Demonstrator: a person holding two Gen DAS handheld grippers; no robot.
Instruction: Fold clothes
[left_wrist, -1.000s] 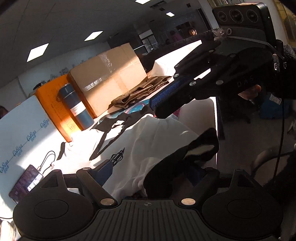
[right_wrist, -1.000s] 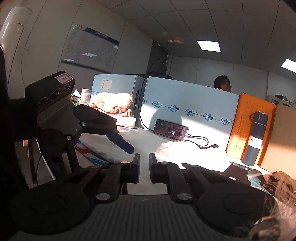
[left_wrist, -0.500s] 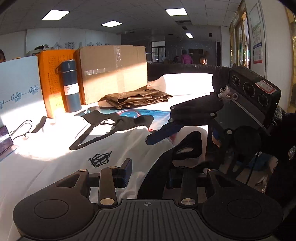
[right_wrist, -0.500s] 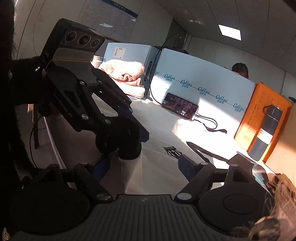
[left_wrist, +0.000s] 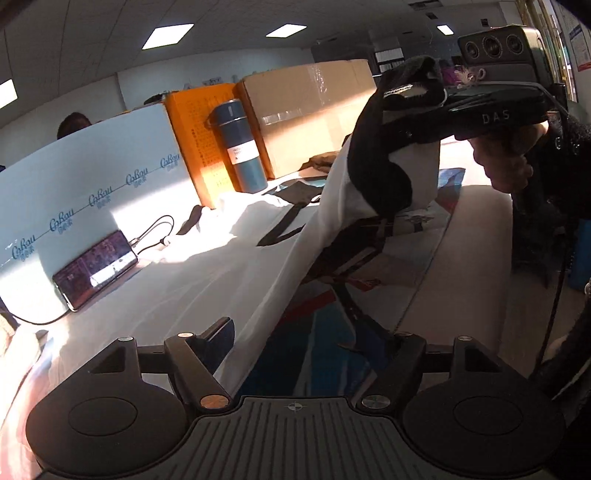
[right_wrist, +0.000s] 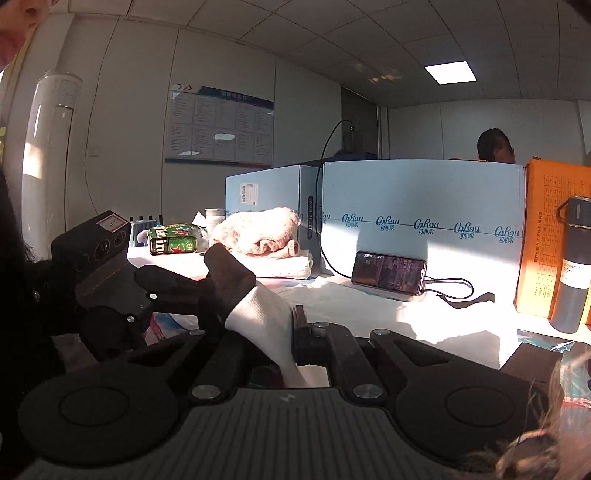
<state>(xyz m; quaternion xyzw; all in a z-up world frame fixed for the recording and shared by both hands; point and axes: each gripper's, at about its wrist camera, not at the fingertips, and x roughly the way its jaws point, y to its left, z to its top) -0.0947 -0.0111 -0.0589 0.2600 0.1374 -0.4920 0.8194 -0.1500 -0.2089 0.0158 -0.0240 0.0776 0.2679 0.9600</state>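
While the right gripper (right_wrist: 275, 341) pinches the white ribbed fabric of the T-shirt (left_wrist: 207, 273) between its black fingers (right_wrist: 306, 339), clenched on cloth near the black cuff (right_wrist: 229, 273), the left gripper (left_wrist: 314, 347) sits spread apart, jaws wide, with a hanging edge of the shirt running between them and touching neither; released. In the left wrist view the right gripper (left_wrist: 413, 107) is raised, lifting the black-trimmed end of the shirt off the table (left_wrist: 417, 295), and the cloth drapes down in a smooth taut sheet to the tabletop. The rest of the shirt lies flat, soft white knit with black trim strips, sunlit. Under it shows a glossy printed mat (left_wrist: 317, 354), blue and red.

Outward: a smartphone (right_wrist: 388, 272), screen lit, leans on a pale blue carton (right_wrist: 421, 206) printed with a repeated logo, cable plugged in. Beside that an orange box (right_wrist: 554, 236), then a dark blue cylindrical vacuum flask (right_wrist: 570, 266) with a white label, lid on, contents not visible. A brown cardboard box (left_wrist: 310, 110), taped shut, stands further right. A fluffy pink knit (right_wrist: 258, 232) is piled on a folded white towel (right_wrist: 284, 264). A green can pack (right_wrist: 171, 240) lies on its side.
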